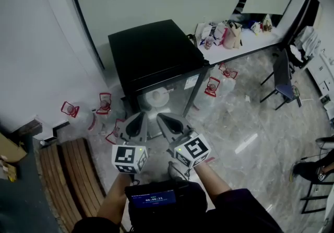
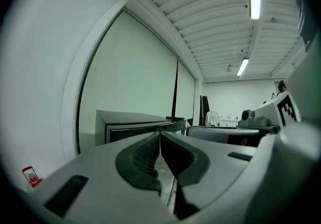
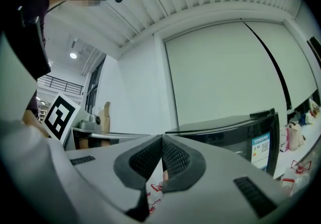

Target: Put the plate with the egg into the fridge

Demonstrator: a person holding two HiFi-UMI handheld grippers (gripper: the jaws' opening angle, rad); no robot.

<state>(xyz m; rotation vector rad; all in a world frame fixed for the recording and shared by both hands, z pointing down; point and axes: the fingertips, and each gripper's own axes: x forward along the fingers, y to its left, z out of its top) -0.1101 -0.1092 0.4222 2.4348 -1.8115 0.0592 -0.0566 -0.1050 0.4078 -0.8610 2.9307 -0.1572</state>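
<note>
A black mini fridge [image 1: 154,51] stands against the wall, and its glass front door looks closed. Through the glass a white plate [image 1: 156,98] shows inside; I cannot make out an egg on it. My left gripper [image 1: 140,118] and right gripper [image 1: 160,118] hover side by side just in front of the door, both pointing at it. In the left gripper view the left gripper [image 2: 159,135] is shut with nothing between its pads, and the fridge [image 2: 135,125] lies ahead. The right gripper [image 3: 162,137] is shut and empty too, with the fridge [image 3: 235,132] to its right.
Red-and-white packs [image 1: 69,108] [image 1: 212,85] lie on the floor on both sides of the fridge. A white table [image 1: 261,41] with several items stands at the back right, with a black chair [image 1: 284,78] near it. A wooden bench [image 1: 68,174] sits at the left. A person's leg [image 1: 315,168] shows at the right edge.
</note>
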